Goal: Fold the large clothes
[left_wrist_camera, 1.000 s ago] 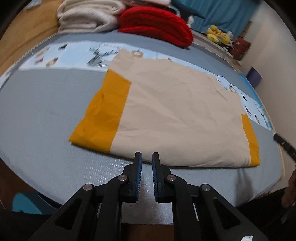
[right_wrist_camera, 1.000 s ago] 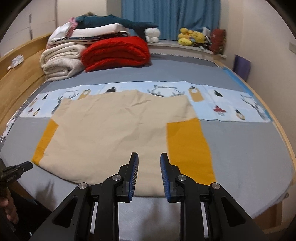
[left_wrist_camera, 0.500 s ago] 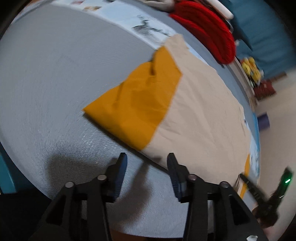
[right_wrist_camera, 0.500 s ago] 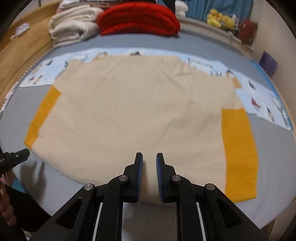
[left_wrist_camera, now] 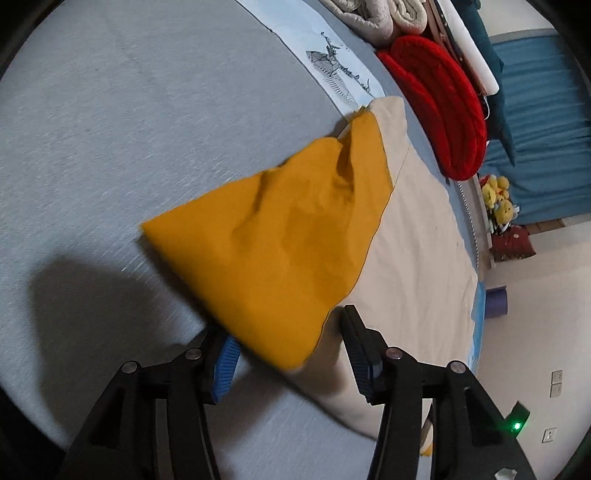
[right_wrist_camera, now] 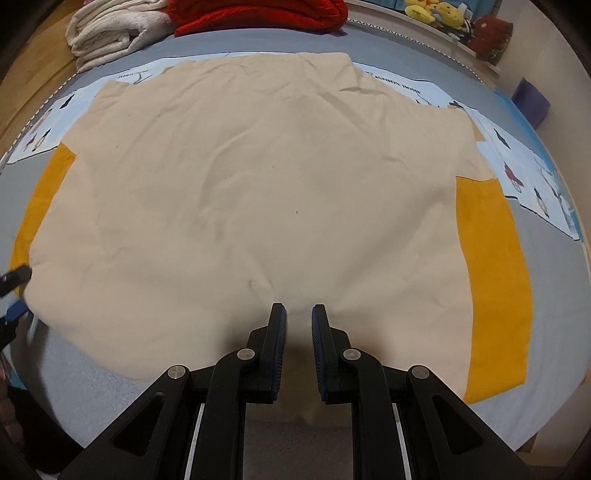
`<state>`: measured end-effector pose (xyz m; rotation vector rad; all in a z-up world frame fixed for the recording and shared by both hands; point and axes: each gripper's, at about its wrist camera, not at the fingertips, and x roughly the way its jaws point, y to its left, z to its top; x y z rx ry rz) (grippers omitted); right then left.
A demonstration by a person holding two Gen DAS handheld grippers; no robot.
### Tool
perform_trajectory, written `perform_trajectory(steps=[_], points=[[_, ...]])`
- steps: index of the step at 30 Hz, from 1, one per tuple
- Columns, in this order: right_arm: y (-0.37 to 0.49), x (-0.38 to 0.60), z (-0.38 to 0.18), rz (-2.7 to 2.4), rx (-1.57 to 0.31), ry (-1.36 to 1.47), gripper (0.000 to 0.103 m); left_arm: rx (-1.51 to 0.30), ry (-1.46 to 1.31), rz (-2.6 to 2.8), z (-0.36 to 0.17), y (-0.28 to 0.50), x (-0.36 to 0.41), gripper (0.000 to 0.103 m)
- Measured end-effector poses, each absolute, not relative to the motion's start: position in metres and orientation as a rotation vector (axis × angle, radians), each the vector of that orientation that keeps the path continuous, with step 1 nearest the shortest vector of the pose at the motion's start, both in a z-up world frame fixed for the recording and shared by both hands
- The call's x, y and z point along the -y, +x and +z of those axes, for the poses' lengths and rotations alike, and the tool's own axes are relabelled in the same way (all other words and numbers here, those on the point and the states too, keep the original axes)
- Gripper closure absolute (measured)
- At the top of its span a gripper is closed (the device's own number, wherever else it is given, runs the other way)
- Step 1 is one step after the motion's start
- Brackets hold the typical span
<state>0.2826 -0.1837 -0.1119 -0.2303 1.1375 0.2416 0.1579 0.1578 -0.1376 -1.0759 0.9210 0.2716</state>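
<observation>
Grey bedding [right_wrist_camera: 546, 325] covers the bed that carries the garment; a printed light-blue strip [right_wrist_camera: 532, 173] crosses it, and folded cream blankets [right_wrist_camera: 107, 33] and a red blanket [left_wrist_camera: 443, 107] are stacked at the far end.

Left hand-held gripper [left_wrist_camera: 291, 350]: jaws are opening and now stand at a medium spread. The near corner of the orange sleeve [left_wrist_camera: 280, 251] lies between the fingers, overlapping the blue pad of the left finger [left_wrist_camera: 225, 365]; the pads are not pressing on it. One second ago these jaws were almost closed and aimed at the middle of the hem from farther back. The view has since rolled and dropped toward the sleeve corner, which now fills the centre of the frame.

Right hand-held gripper [right_wrist_camera: 297, 354]: jaws narrow, with a small gap. Cream cloth at the hem of the garment [right_wrist_camera: 258, 192] shows in the gap and puckers at the fingertips; contact of the pads with the cloth cannot be confirmed. Compared with one second ago the gap is slightly smaller and the gripper is lower and closer to the hem.

The garment lies flat and spread across the bed, cream body centred, orange sleeves at both sides.

The left gripper's tips show at the left edge of the right wrist view, at the garment's corner.
</observation>
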Motion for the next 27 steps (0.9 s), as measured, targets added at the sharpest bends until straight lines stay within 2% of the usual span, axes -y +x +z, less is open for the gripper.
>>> perform_trajectory(steps=[7,10,12,14,21,27], points=[[0.279,0.182,-0.111,0.246,-1.125,-0.245,0.087,-0.872,-1.073,0.286,-0.139,0.176,-0.156,0.053],[0.280,0.184,-0.110,0.249,-1.123,-0.236,0.087,-0.868,-1.069,0.286,-0.139,0.182,-0.154,0.071],[0.279,0.185,-0.109,0.249,-1.119,-0.224,0.087,-0.855,-1.067,0.275,-0.134,0.185,-0.153,0.089],[0.279,0.188,-0.105,0.249,-1.110,-0.200,0.087,-0.843,-1.034,0.266,-0.120,0.188,-0.151,0.092],[0.259,0.187,-0.063,0.312,-0.960,-0.156,0.087,-0.836,-0.888,0.155,-0.036,0.194,-0.143,0.094],[0.235,0.170,-0.037,0.436,-0.904,-0.101,0.087,-0.815,-0.573,0.091,0.047,0.179,-0.142,0.094]])
